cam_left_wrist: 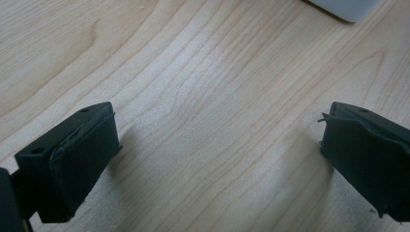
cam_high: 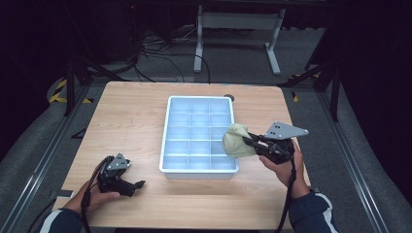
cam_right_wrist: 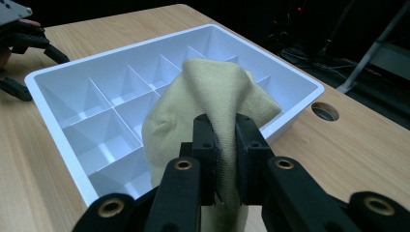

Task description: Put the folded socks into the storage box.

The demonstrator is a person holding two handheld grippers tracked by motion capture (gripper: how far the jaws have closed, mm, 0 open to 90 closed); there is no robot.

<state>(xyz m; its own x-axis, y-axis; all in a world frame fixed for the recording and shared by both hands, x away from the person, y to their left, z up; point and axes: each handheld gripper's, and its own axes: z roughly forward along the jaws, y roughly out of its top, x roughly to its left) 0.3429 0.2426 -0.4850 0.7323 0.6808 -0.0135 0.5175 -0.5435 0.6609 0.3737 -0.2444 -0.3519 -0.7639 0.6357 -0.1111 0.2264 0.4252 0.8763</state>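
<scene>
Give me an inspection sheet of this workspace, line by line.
Surface: light wooden table, round hole at far edge.
Job's things: white plastic divided tray, compartments bare; beige knitted sock held over its right rim.
Clutter: nothing seen.
Grippers: right gripper shut on the sock; left gripper open above bare wood.
Cables: black cable trailing from the right gripper; more on the floor behind.
Surroundings: dark room, grey table frame behind.
</scene>
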